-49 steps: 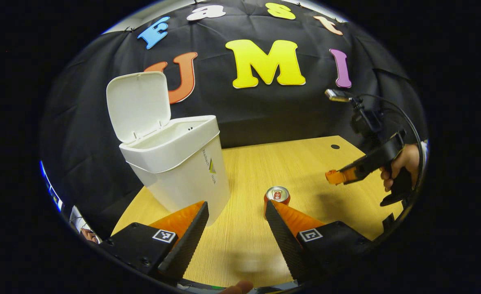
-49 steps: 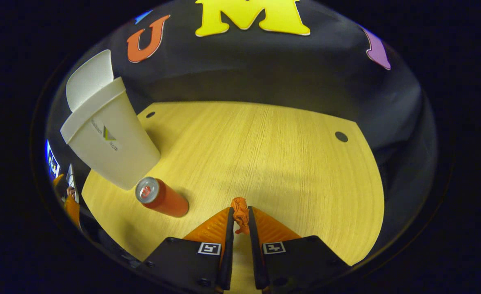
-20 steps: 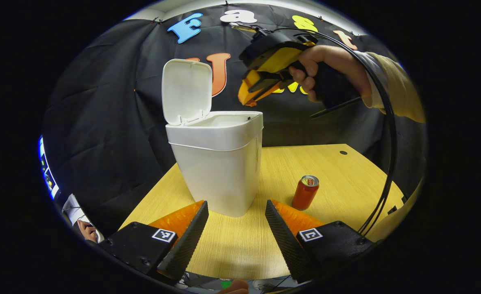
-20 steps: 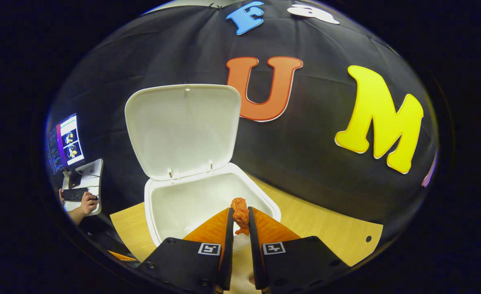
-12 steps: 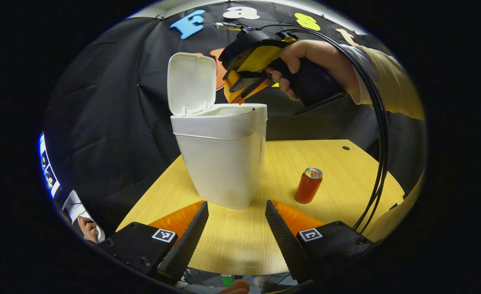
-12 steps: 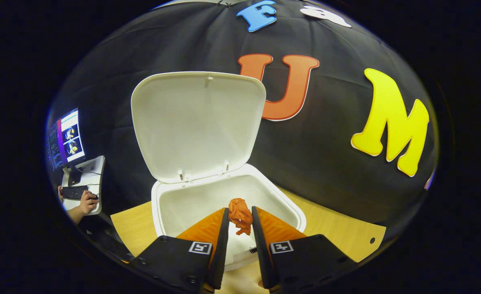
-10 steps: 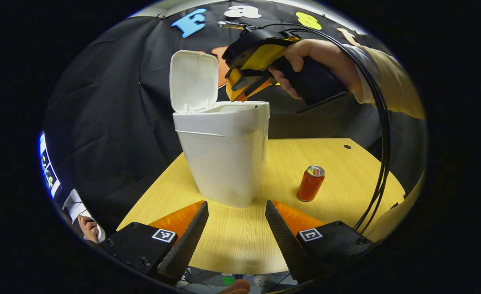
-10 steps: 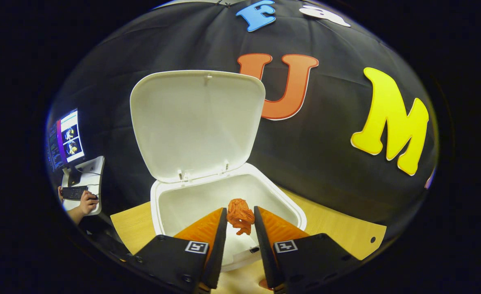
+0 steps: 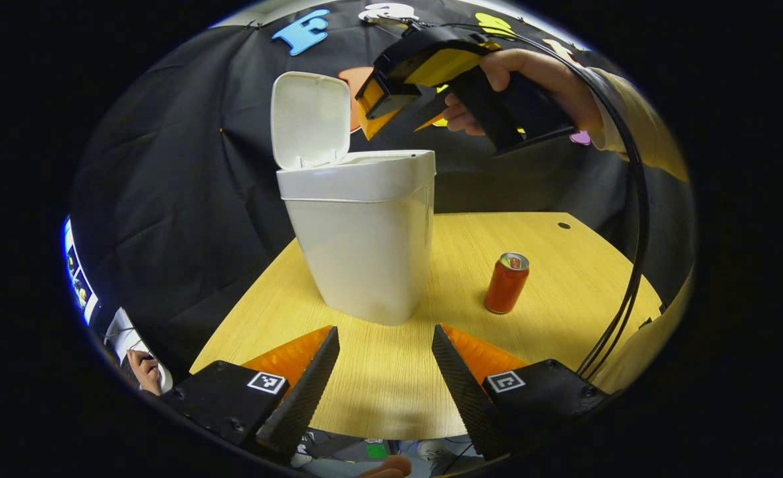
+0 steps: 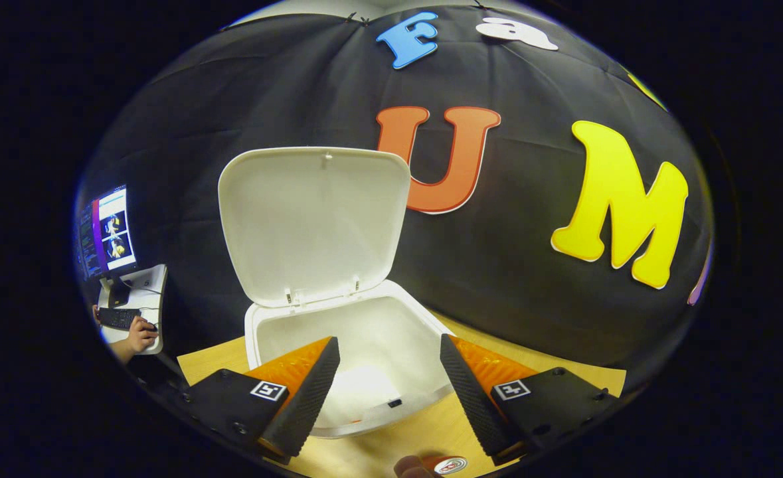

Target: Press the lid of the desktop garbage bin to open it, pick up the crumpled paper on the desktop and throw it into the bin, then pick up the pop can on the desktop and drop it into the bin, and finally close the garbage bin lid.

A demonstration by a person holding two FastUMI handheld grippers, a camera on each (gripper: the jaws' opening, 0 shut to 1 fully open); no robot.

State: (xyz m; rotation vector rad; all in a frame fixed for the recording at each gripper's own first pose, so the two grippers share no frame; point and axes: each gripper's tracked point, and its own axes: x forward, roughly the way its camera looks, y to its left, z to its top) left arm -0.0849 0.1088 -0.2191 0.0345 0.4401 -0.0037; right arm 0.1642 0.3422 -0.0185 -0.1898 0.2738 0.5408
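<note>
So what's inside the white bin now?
In the right gripper view, the white plastic garbage bin, its hinged lid up, shows bare white walls and a bright patch low down. The open right gripper covers part of the inside, so no crumpled paper can be made out.

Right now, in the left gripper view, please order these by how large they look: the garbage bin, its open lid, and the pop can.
1. garbage bin
2. lid
3. pop can
</note>
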